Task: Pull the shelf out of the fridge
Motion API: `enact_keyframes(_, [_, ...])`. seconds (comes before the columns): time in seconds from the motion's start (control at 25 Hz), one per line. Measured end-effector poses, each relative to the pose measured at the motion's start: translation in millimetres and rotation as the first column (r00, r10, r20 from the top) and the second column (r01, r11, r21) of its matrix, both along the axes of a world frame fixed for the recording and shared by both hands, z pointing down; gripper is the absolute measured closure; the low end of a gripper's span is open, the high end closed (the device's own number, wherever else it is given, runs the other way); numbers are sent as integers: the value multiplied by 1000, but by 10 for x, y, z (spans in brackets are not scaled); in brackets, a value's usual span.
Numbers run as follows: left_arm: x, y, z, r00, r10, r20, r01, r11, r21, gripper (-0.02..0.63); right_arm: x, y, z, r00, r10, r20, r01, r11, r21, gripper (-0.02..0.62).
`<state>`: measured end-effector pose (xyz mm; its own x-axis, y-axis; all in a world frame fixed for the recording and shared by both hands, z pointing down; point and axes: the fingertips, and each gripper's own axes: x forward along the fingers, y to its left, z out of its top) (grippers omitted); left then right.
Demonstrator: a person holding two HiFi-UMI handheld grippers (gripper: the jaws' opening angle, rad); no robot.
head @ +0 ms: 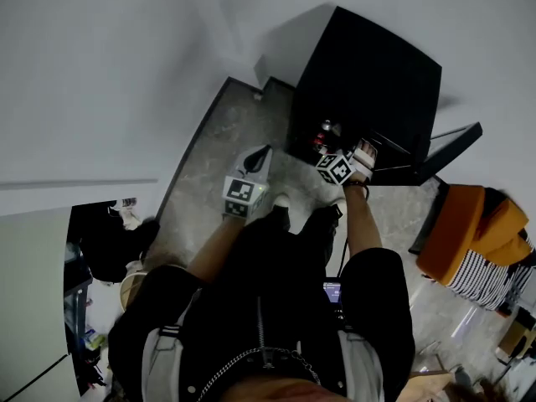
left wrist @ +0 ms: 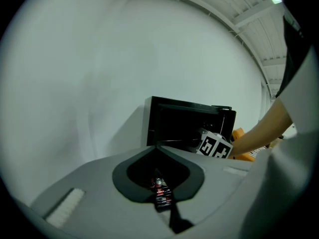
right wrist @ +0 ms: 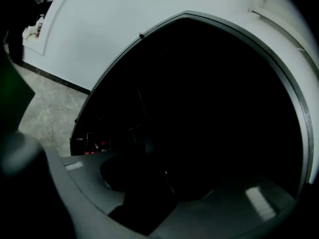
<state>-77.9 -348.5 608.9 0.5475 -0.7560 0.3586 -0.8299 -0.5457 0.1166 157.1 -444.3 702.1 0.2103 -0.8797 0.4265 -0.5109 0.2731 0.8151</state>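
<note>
Both near black fridge [head: 377,82], left tool [head: 258,157] clenched over open floor [head: 218,149], right tool [head: 362,156] released at its mouth

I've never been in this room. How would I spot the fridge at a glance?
Follow the white wall down to the grey stone floor: the fridge stands there, a low black box. Its door hangs open on the right in the head view, and unlike the soft orange heap beside it, it is square-edged and black.
</note>
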Motion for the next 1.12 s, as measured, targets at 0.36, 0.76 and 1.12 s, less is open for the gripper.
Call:
enact_keyframes(0.36, [-224,60,122,999,-42,-7,42,999,-26,606,113,-129,100,996,28,-79,-28,1000,3,465])
enact_keyframes(0.76, [-176,68,158,999,-29,-22,28,999,-29,606,158,-236,106,990,-3,-142,7,1000,27,522])
enact_keyframes(1.12, [-66,38,211,1000,1,-28,-3,998,-56,606,85,-71,39,993,14,-119,-7,998,60,520])
